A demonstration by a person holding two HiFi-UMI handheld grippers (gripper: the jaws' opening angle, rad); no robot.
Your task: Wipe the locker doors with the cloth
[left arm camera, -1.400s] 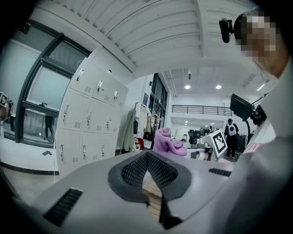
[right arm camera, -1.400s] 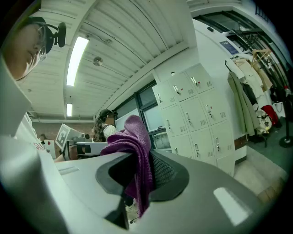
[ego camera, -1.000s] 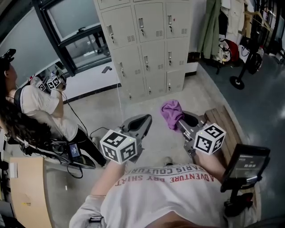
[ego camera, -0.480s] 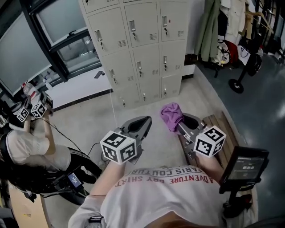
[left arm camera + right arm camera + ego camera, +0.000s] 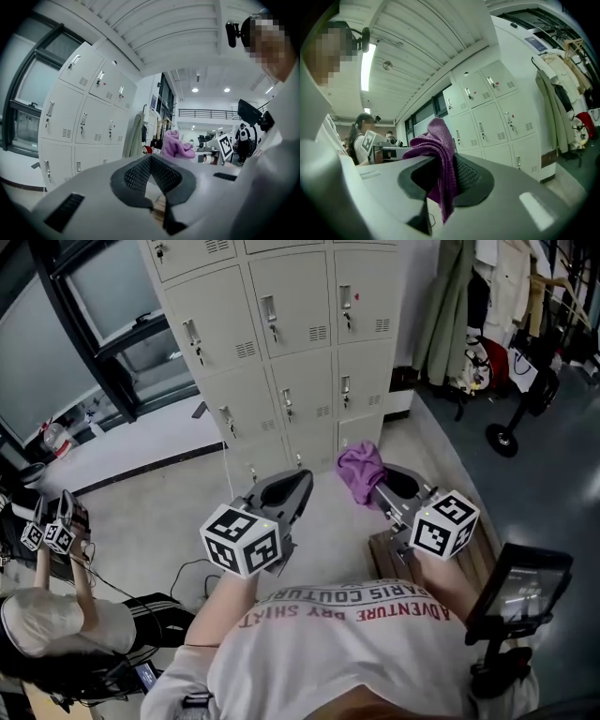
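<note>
locker doors (image 5: 292,306): closed | right tongs (image 5: 377,489): gripping purple cloth (image 5: 360,468) | left tongs (image 5: 302,482): clenched, empty

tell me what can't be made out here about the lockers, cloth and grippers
- Lockers: top row cut off by the head view's upper edge; any dirt on them is too small to tell.
- Cloth: its pinched part is hidden between the right gripper's jaws.
- Screen: head view, blurred, unreadable.

lockers (image 5: 281,343) ahead | cloth (image 5: 360,469) in right claw (image 5: 379,489) | left claw (image 5: 287,491) left of it | coats (image 5: 457,306) right of lockers
</note>
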